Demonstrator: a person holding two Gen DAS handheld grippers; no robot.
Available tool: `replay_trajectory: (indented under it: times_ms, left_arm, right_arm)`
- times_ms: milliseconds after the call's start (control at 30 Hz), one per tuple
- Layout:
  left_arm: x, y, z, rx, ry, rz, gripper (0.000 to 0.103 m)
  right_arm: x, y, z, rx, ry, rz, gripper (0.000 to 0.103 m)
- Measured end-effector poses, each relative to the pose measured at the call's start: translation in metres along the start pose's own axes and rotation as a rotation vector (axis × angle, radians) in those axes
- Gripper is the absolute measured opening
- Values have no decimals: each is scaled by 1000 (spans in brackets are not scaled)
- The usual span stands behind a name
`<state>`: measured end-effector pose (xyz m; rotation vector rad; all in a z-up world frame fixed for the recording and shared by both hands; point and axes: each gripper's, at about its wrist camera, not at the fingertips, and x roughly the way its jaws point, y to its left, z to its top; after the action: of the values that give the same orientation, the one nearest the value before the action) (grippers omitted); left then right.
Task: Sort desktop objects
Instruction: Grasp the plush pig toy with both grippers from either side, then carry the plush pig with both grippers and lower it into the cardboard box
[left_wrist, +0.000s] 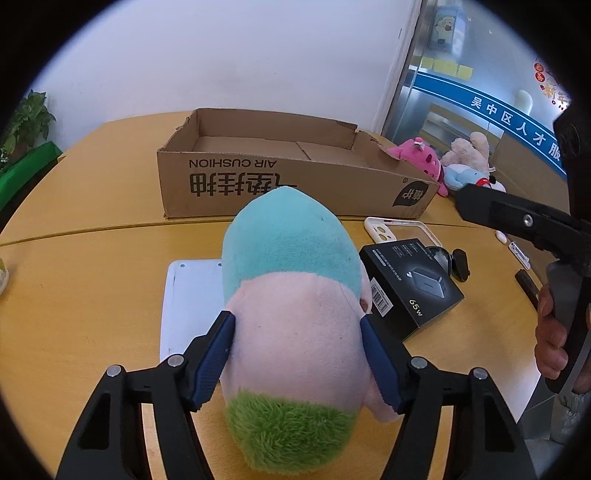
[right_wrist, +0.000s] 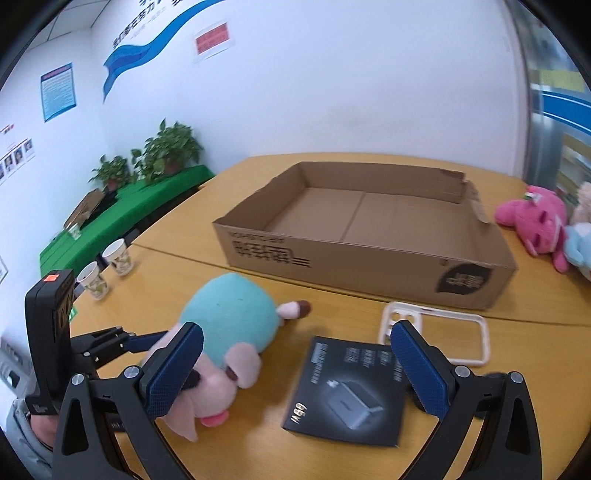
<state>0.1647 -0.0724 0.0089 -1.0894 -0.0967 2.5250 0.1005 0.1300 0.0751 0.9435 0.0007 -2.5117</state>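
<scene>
A plush pig (left_wrist: 295, 317) with a teal body, pink head and green hair lies on the wooden table; it also shows in the right wrist view (right_wrist: 229, 332). My left gripper (left_wrist: 297, 343) is shut on its pink head, one blue pad on each side. An open, empty cardboard box (left_wrist: 280, 166) stands behind it, also in the right wrist view (right_wrist: 369, 229). My right gripper (right_wrist: 295, 365) is open and empty, hovering above a black 65W charger box (right_wrist: 351, 395), seen in the left wrist view too (left_wrist: 410, 284).
A white phone case (right_wrist: 436, 332) lies beside the charger box. A white flat board (left_wrist: 188, 299) lies under the pig. Sunglasses (left_wrist: 450, 258) lie to the right. Pink and other plush toys (left_wrist: 424, 158) sit by the box's right end. Two paper cups (right_wrist: 107, 269) stand at the left.
</scene>
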Motion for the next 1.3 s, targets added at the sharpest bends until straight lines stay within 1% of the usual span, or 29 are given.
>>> replay_trajectory:
  times_ms: [67, 167, 300, 367, 433, 467, 500, 533, 567, 633, 667, 733, 800, 867, 933, 1033, 1067, 1167, 1300]
  left_arm:
    - [1, 2, -1, 5, 2, -12, 68]
    - [0, 9, -1, -20, 13, -39, 68]
    - [1, 9, -1, -20, 21, -51, 68]
    - [1, 7, 0, -17, 26, -56, 67]
    - [1, 4, 0, 0, 25, -67, 64]
    - [1, 1, 0, 16, 24, -62, 63]
    - [1, 0, 1, 22, 20, -63, 62]
    - [1, -1, 2, 20, 17, -71, 60]
    - [0, -2, 5, 15, 14, -80, 59]
    - [-2, -6, 11, 21, 6, -94, 56]
    - [-4, -10, 16, 29, -1, -96, 56]
    - [-11, -15, 28, 50, -31, -99, 55]
    - [-20, -21, 47, 75, -81, -116, 54]
    - [-28, -26, 76, 97, -136, -140, 53]
    - [-32, -32, 105, 117, -183, -143, 53]
    - [-39, -38, 154, 165, -279, -136, 53]
    - [-41, -38, 174, 171, -307, -139, 53]
    - [-45, -34, 224, 189, -367, -131, 53]
    - [-40, -18, 277, 183, -393, -105, 53]
  right_arm:
    - [15, 11, 7, -23, 30, 30, 103]
    - [42, 19, 12, -24, 90, 76, 103]
    - [81, 29, 10, -2, 206, 153, 103]
    - [95, 37, 9, -13, 245, 185, 103]
    - [109, 46, 4, -41, 289, 217, 103]
    - [115, 52, 0, -76, 310, 189, 103]
    - [117, 55, -2, -96, 304, 175, 103]
    - [117, 54, -4, -85, 295, 183, 102]
    - [116, 52, -4, -68, 293, 187, 100]
    - [113, 49, -3, -57, 282, 193, 85]
    - [111, 49, 0, -61, 273, 189, 78]
    - [103, 45, 8, -60, 247, 190, 76]
    - [91, 37, 26, -53, 195, 193, 76]
    - [78, 27, 48, -54, 140, 191, 76]
    - [66, 19, 79, -79, 82, 174, 76]
    - [51, 8, 132, -133, 2, 139, 76]
    - [46, 4, 155, -152, -27, 130, 76]
    - [42, -8, 212, -182, -81, 120, 76]
    - [53, -14, 272, -216, -112, 124, 76]
